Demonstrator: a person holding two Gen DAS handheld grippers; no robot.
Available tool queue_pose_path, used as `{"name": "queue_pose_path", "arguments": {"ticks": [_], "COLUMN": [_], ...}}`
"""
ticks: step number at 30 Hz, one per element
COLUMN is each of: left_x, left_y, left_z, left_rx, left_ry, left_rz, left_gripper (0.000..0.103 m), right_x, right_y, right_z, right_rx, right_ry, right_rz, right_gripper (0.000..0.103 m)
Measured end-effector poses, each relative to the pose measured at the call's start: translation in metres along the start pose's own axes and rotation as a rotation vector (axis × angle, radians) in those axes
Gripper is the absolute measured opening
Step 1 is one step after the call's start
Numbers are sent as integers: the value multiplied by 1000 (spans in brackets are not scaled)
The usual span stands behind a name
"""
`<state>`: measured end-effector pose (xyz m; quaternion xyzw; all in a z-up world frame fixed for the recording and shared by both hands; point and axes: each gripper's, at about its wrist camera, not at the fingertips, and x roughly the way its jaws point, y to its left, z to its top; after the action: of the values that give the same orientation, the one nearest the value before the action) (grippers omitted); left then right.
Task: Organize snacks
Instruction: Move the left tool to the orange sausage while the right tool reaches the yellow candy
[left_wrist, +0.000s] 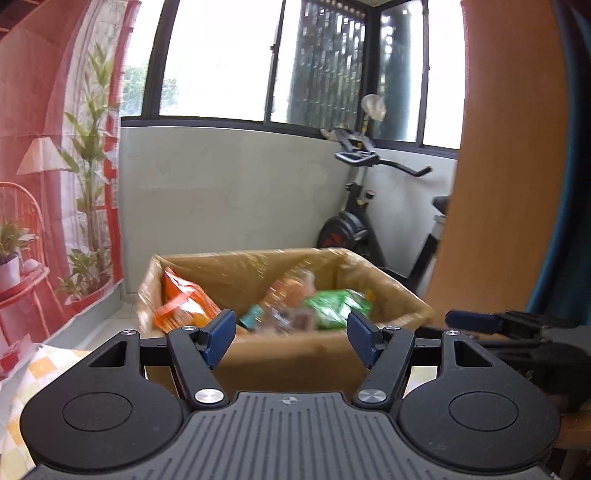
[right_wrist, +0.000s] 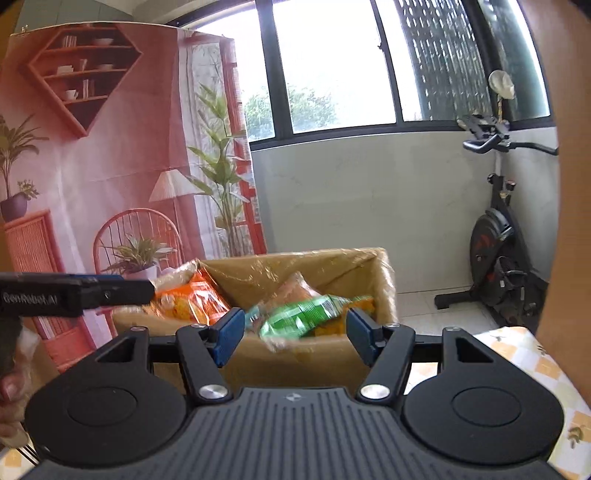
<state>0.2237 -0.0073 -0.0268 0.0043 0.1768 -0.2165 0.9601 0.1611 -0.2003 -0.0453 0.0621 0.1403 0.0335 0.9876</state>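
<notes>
A cardboard box (left_wrist: 288, 354) lined with clear plastic stands just ahead of both grippers and holds several snack bags: an orange bag (left_wrist: 181, 304), a green bag (left_wrist: 336, 306) and a clear packet (left_wrist: 288, 295). In the right wrist view the box (right_wrist: 314, 358) shows the orange bag (right_wrist: 192, 299) and green bag (right_wrist: 303, 317). My left gripper (left_wrist: 291, 341) is open and empty, short of the box. My right gripper (right_wrist: 293, 338) is open and empty too. The left gripper's side shows at the left edge of the right wrist view (right_wrist: 74, 291).
A yellow checked cloth (right_wrist: 546, 373) covers the table. An exercise bike (left_wrist: 365, 221) stands behind the box at the right, by the window wall. A pink printed backdrop (right_wrist: 110, 147) hangs on the left. An orange-brown panel (left_wrist: 506, 166) is close on the right.
</notes>
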Motion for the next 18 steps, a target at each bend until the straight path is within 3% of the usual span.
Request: {"name": "queue_pose_path", "arguments": {"ticks": [10,18], "left_x": [12,40], "left_y": [-39,-40], "left_z": [-68,-107], "left_rx": [8,-53], "left_ry": [98,201], "left_rz": [-105,-125], "left_gripper": [69,68], "right_x": [-45,-49], "right_y": [-19,-28], "right_z": [-87,-139], "right_rx": [-32,-42], "right_ry": [169,341], "right_rz": [-86,-85], "right_gripper": [64,63]}}
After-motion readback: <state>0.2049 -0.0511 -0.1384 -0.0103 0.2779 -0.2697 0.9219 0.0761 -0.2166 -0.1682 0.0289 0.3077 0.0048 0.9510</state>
